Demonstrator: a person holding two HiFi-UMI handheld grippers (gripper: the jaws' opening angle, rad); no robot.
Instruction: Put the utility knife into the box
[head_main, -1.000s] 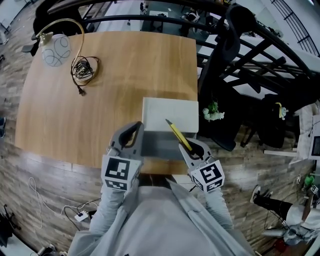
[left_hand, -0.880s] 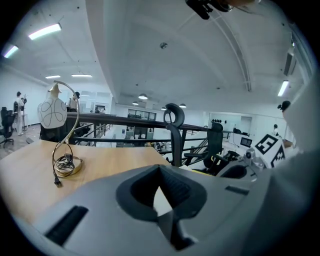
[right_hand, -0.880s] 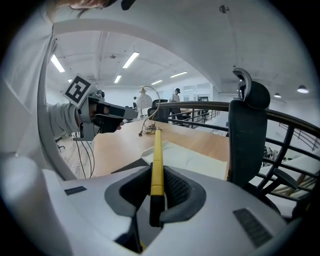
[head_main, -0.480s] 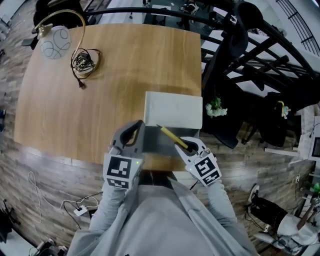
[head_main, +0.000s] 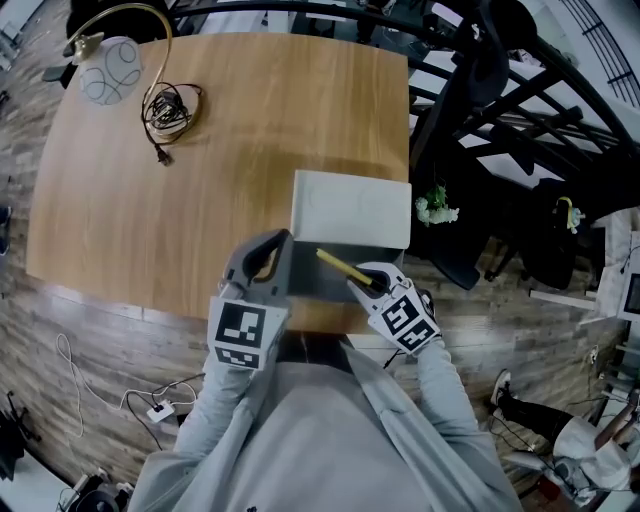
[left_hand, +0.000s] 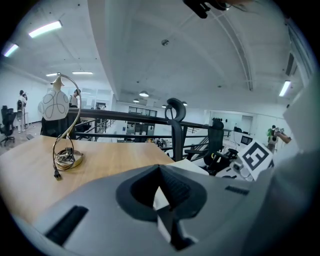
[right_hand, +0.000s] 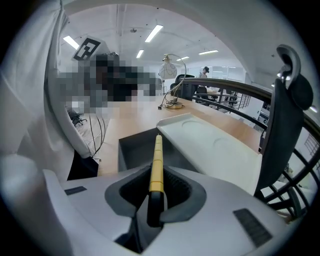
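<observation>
Head view: table, plank floor; right tool pinches utility knife, left tool closed.

table smooth light wood, matt; box matt grey; lid smooth matt white; utility knife glossy yellow plastic.

Right tool grips the utility knife; left tool seemingly closed.

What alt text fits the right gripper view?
The right gripper has its jaws shut on a yellow utility knife, whose tip points over an open grey box. A white lid lies beside it on a wooden table, with a lamp at the far end.
</observation>
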